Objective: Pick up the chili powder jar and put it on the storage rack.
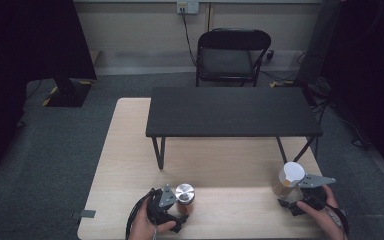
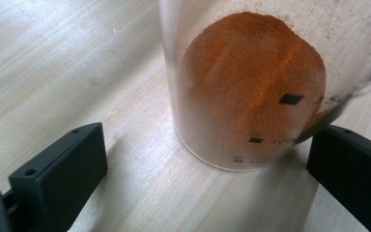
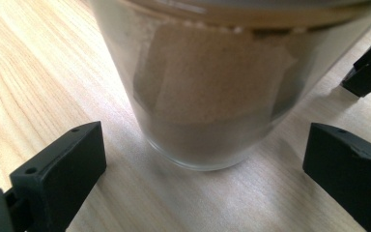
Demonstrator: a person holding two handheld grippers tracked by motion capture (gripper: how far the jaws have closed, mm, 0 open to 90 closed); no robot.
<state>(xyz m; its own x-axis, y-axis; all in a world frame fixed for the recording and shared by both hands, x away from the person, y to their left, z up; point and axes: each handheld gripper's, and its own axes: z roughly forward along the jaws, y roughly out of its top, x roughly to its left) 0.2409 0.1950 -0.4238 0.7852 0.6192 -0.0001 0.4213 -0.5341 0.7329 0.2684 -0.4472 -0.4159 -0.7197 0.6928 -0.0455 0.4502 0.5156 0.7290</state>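
Observation:
A clear jar of orange-red powder with a silver lid stands on the wooden table near its front edge. My left gripper is open around it; in the left gripper view the jar stands between the two black jaws, close to the right one. At the front right stands a jar of brown powder with a white lid. My right gripper is open just before it. In the right gripper view this jar stands between the spread jaws, touching neither.
A low black shelf on thin legs spans the table's far half; one of its feet lies beside the brown jar. A black folding chair stands behind the table. Bare wood lies between the two jars.

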